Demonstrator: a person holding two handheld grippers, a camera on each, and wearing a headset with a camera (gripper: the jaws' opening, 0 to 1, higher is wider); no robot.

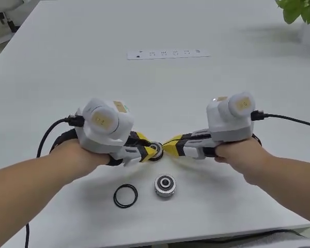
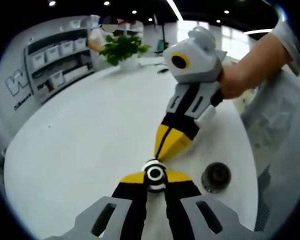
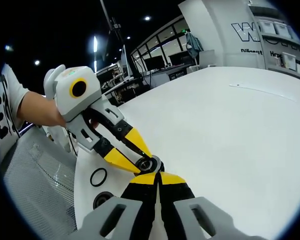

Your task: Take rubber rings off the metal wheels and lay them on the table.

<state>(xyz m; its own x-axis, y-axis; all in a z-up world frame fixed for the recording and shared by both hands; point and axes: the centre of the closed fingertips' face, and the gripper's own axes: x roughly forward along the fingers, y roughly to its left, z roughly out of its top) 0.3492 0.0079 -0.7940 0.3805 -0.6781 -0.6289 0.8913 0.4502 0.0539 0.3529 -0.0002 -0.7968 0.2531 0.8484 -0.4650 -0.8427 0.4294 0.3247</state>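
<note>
Left gripper clamps wheel (right gripper touching it).

White table; potted plant at far edge; shelving with what look like bins; ceiling spotlights.

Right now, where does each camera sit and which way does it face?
Head view: on the headset, looking down at the table; both forearms, left tool, right tool.
Left gripper view: on the left tool, facing the clamped wheel, right tool and right hand.
Right gripper view: on the right tool, facing the left tool and left hand.
All share the wheel.
</note>
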